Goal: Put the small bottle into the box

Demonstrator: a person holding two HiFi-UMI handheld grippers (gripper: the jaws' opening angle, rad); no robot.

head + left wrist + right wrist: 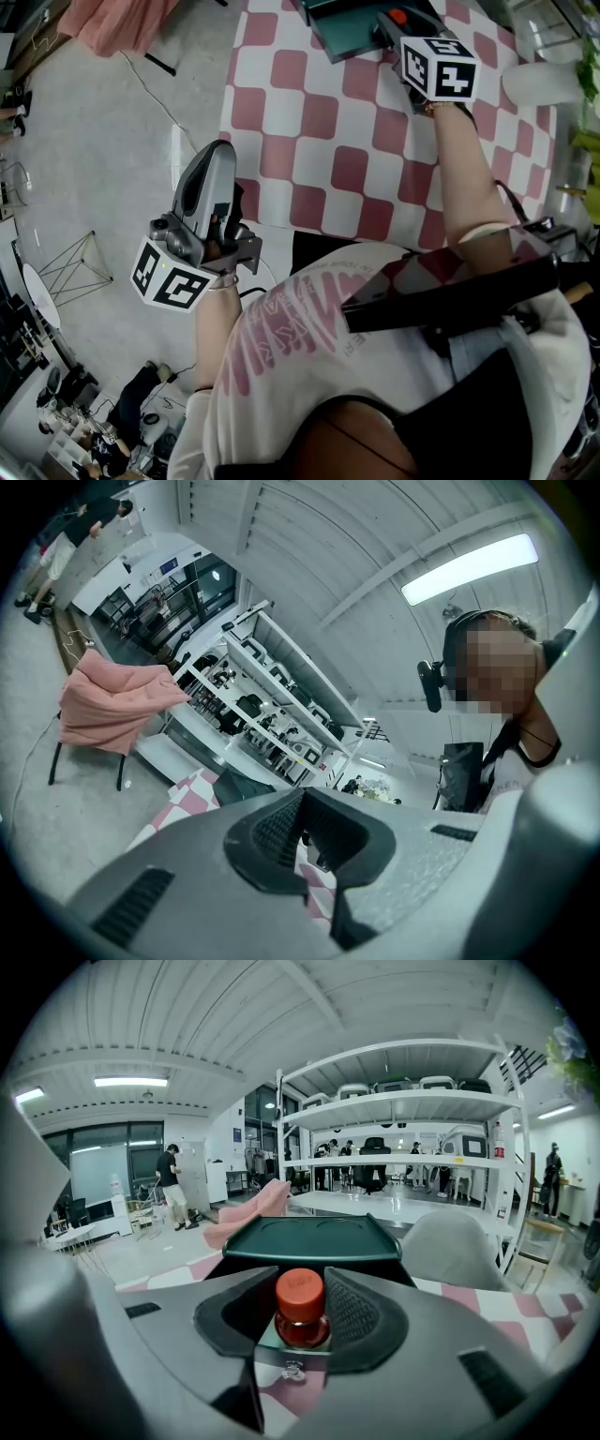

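The small bottle has an orange-red cap and reddish contents. It stands upright between the jaws of my right gripper, whose pads press its sides. Just beyond it lies the dark green box, open at the top. In the head view my right gripper reaches over the checked table to the near edge of the box, and the bottle's cap shows at its tip. My left gripper hangs off the table's left side over the floor. Its jaws meet at the tips with nothing in them.
A pink-and-white checked cloth covers the table. A white vessel stands at the table's right edge. A pink-draped chair stands on the floor to the left. A grey chair back rises beyond the box, with white shelving behind.
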